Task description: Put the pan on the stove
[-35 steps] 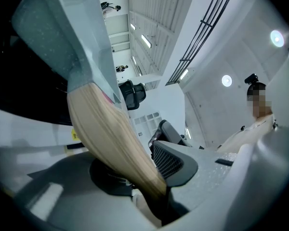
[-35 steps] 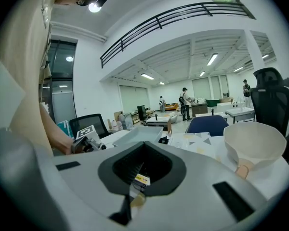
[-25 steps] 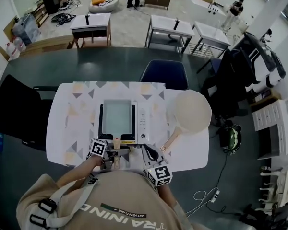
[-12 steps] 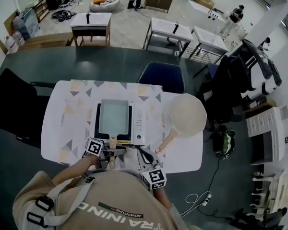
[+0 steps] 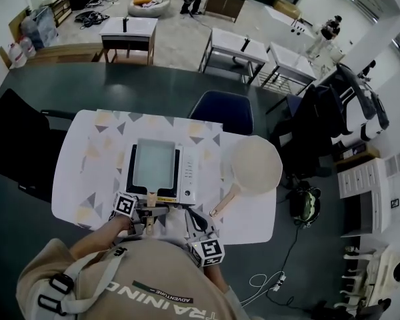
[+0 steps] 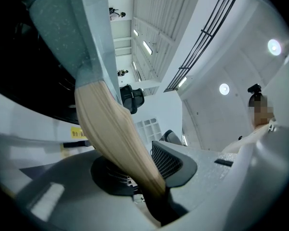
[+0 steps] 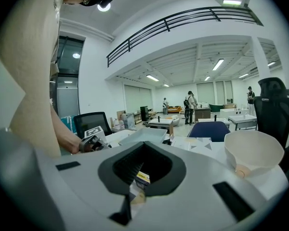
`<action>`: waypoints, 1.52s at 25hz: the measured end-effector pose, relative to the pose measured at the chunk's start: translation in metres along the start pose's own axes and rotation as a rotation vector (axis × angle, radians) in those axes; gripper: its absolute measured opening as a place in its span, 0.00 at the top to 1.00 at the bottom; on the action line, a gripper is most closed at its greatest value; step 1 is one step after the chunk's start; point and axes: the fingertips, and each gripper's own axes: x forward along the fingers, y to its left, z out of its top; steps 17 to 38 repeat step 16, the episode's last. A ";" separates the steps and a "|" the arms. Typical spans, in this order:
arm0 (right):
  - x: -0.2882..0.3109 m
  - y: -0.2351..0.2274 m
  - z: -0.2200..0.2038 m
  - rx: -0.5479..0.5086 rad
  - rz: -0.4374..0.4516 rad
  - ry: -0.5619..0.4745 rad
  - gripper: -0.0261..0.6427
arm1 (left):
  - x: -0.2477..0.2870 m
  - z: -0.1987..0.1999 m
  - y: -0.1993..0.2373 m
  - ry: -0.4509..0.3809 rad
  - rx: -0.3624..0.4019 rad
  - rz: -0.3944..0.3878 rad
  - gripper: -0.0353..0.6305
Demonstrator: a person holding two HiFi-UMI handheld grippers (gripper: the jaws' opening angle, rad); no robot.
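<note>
Grey rectangular pan (image 5: 153, 163) with pale wooden handle (image 5: 149, 209): sits squarely over the black top of the white tabletop stove (image 5: 189, 172), handle pointing back toward the person. Whether the base is fully down on the burner cannot be told from the head view.

Left claw (image 5: 149, 215) pinches the wooden handle near its free end. In the left gripper view the handle (image 6: 113, 129) runs from the pan's grey wall (image 6: 74, 28) down into the gap between the two jaws, which are pressed onto it (camera is rolled, so the pan appears upended).

Right claw (image 5: 189, 217) hangs just right of the handle, near the stove's front edge, apart from the pan. In the right gripper view its jaws (image 7: 139, 177) are pressed together with nothing between them; the grey pan (image 7: 144, 136) and the left claw (image 7: 89, 141) show beyond.

Stove stands mid-counter on the white counter with grey and tan triangle pattern (image 5: 87, 172). Round cream-coloured pan with wooden handle (image 5: 257, 165) lies to the stove's right, near it. Blue chair (image 5: 225, 109) stands at the counter's far side.
</note>
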 end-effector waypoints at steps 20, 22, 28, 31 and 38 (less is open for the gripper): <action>-0.004 -0.001 -0.007 0.009 -0.004 0.028 0.96 | 0.001 0.005 -0.002 -0.027 0.019 -0.086 0.77; -0.004 -0.001 -0.007 0.009 -0.004 0.028 0.96 | 0.001 0.005 -0.002 -0.027 0.019 -0.086 0.77; -0.004 -0.001 -0.007 0.009 -0.004 0.028 0.96 | 0.001 0.005 -0.002 -0.027 0.019 -0.086 0.77; -0.004 -0.001 -0.007 0.009 -0.004 0.028 0.96 | 0.001 0.005 -0.002 -0.027 0.019 -0.086 0.77; -0.004 -0.001 -0.007 0.009 -0.004 0.028 0.96 | 0.001 0.005 -0.002 -0.027 0.019 -0.086 0.77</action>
